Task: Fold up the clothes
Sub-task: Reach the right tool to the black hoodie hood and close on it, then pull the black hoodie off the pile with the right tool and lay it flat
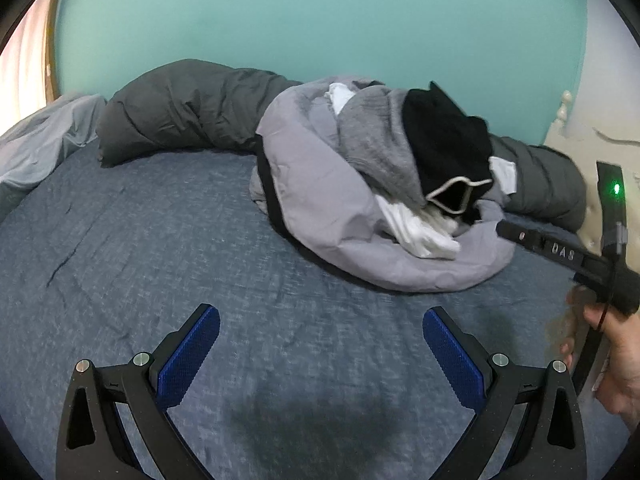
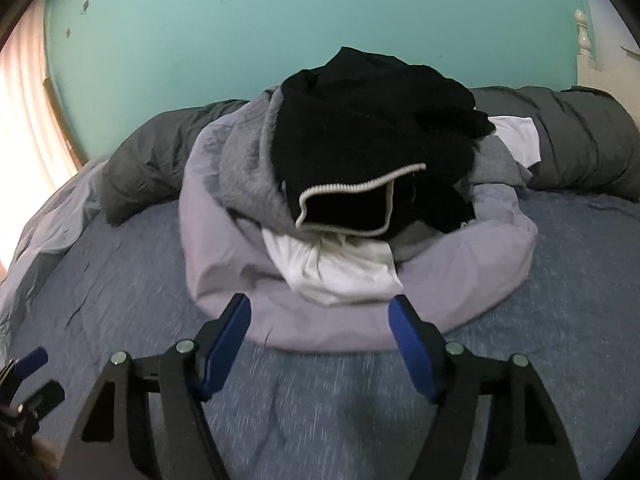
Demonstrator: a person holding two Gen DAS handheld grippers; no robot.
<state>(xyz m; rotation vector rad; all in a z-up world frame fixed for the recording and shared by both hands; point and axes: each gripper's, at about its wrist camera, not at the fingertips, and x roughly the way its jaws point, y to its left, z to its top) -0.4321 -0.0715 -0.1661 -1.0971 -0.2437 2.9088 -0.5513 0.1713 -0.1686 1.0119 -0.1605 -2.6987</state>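
Clothes pile point(image 2: 352, 208) blocks grey rolled duvet point(image 2: 580, 140) on bed point(image 2: 120, 300).

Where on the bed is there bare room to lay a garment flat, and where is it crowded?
Free: the blue bedspread from the clothes pile forward to the left gripper, and left of the pile up to the dark grey rolled duvet. Crowded: the far side, where pile and duvet meet, and the right, where the right gripper nears the pile's edge.

Teal wall point(image 2: 160, 40) behind a blue-sheeted bed point(image 1: 160, 240), bright curtain point(image 2: 24, 120) left.
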